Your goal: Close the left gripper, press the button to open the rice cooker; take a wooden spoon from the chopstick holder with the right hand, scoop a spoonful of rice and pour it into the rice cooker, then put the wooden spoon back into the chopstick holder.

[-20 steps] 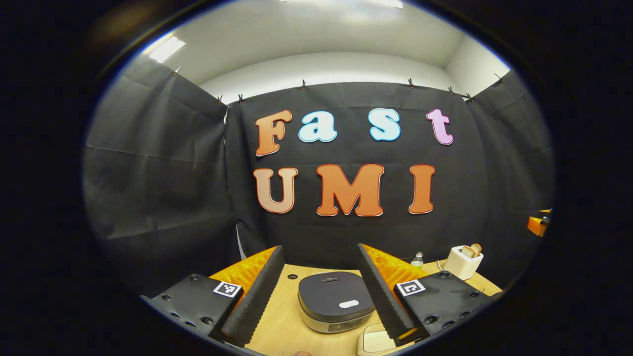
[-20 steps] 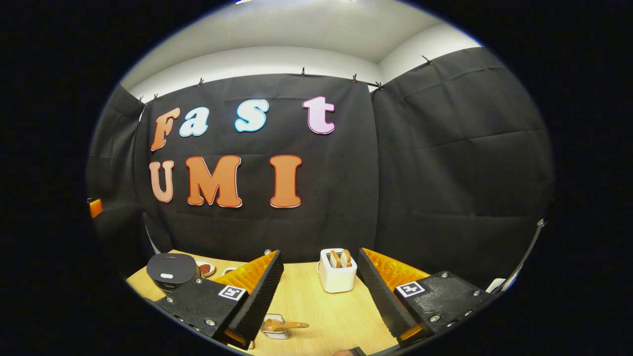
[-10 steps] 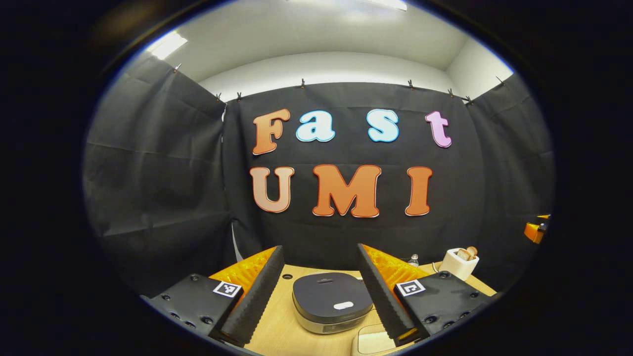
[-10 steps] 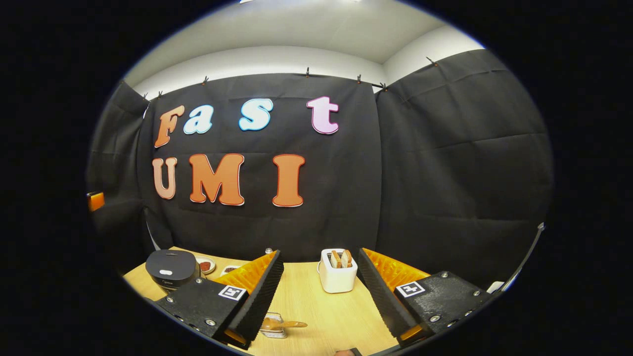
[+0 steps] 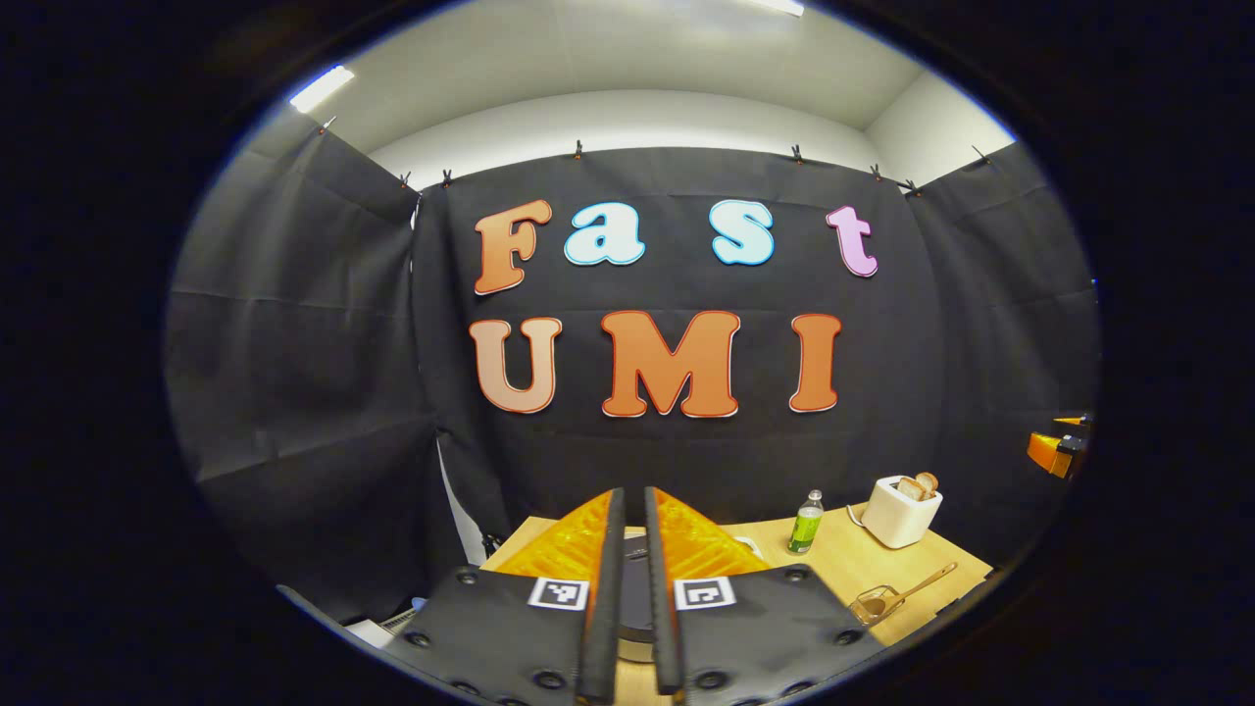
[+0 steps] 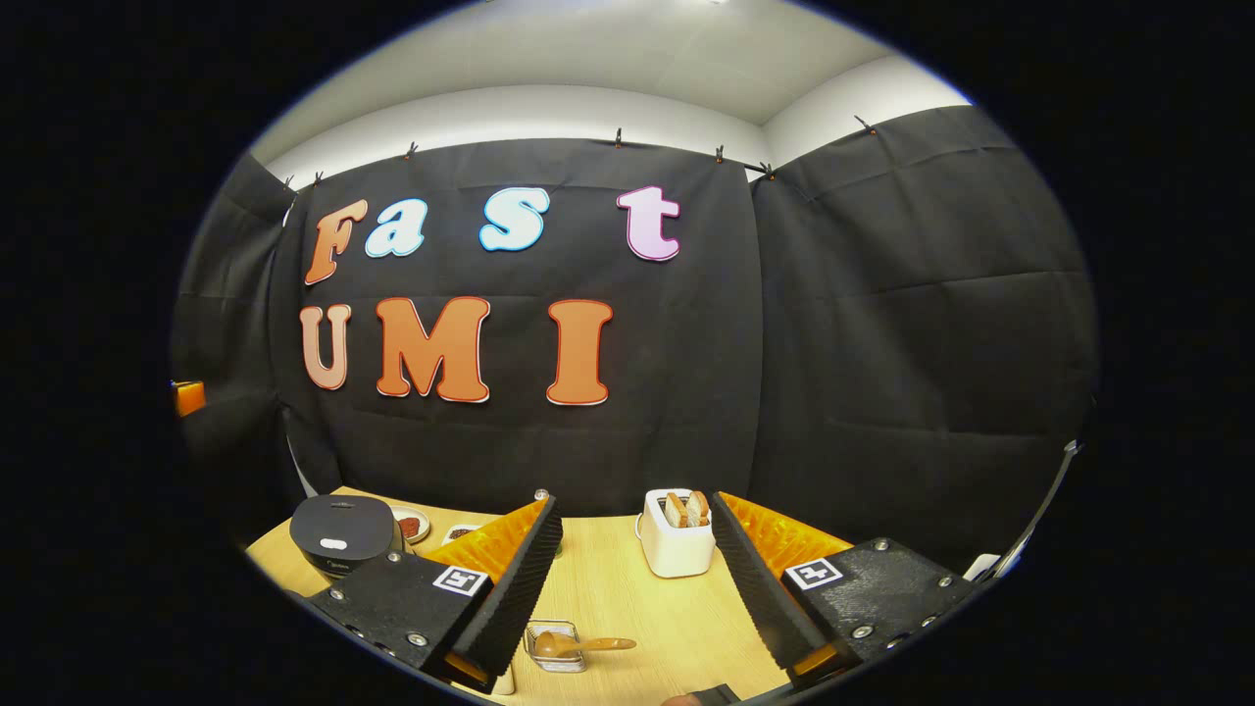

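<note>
My left gripper (image 5: 633,492) is shut, its fingers almost touching with nothing between them. Through the narrow slit I see a strip of the dark rice cooker (image 5: 635,588), which lies just beyond and below the fingers. In the right gripper view the rice cooker (image 6: 341,534) sits at the table's left with its lid down. A wooden spoon (image 6: 580,645) rests in a small clear holder (image 6: 552,649) on the table, just below and between my right gripper's fingers. My right gripper (image 6: 635,505) is open and holds nothing. The spoon (image 5: 907,593) also lies at the right in the left gripper view.
A white toaster (image 6: 677,544) with bread slices stands at the back of the wooden table (image 6: 627,598). A green bottle (image 5: 807,522) stands left of the toaster (image 5: 900,510). Two small dishes (image 6: 412,526) lie behind the cooker.
My left gripper has shut its fingers and moved in over the rice cooker, which now hides behind them. The right gripper has barely shifted and stays open.
</note>
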Available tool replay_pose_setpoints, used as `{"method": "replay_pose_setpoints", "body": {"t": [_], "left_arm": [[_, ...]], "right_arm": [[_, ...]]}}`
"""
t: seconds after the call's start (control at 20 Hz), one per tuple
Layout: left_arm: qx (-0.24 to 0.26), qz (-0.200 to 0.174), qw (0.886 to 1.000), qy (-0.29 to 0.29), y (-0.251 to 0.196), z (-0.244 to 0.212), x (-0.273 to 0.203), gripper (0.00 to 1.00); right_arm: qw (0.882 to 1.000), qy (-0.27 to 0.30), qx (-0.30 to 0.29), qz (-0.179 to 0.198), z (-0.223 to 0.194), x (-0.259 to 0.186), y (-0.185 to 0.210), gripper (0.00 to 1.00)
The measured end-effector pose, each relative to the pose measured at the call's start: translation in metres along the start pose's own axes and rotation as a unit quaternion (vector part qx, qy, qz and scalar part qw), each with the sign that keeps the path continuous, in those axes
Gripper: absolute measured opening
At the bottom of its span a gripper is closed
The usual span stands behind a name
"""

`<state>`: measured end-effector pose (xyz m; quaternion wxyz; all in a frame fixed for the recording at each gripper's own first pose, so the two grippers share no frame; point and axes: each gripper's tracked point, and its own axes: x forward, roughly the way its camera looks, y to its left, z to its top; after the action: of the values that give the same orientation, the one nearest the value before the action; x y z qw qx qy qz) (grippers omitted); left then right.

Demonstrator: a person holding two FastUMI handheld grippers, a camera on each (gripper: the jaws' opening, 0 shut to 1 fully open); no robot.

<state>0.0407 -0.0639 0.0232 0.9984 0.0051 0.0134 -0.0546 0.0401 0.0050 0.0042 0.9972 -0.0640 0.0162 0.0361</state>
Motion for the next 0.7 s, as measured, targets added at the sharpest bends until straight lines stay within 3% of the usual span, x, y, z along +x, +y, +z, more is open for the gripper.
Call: {"method": "replay_pose_setpoints", "body": {"t": [0.05, 0.1, 0.35, 0.6, 0.7], "left_arm": [[-0.005, -0.008, 1.000, 0.005, -0.002, -0.002, 0.003, 0.10], [-0.010, -0.015, 1.000, 0.010, -0.006, -0.005, 0.000, 0.06], [0.008, -0.036, 0.999, 0.018, -0.014, -0.012, 0.016, 0.02], [0.005, -0.076, 0.995, 0.064, -0.048, -0.053, 0.044, 0.04], [0.005, -0.090, 0.992, 0.086, -0.063, -0.077, 0.057, 0.00]], "right_arm": [[1.000, 0.001, -0.004, 0.002, -0.002, 0.000, 0.003, 0.95], [1.000, 0.001, -0.008, 0.000, -0.001, 0.002, 0.004, 0.95], [1.000, 0.000, 0.002, -0.002, 0.002, 0.008, 0.008, 0.95], [1.000, 0.004, 0.006, 0.000, -0.001, 0.011, 0.009, 0.95], [1.000, 0.007, 0.005, -0.004, -0.004, 0.011, 0.005, 0.95]]}}
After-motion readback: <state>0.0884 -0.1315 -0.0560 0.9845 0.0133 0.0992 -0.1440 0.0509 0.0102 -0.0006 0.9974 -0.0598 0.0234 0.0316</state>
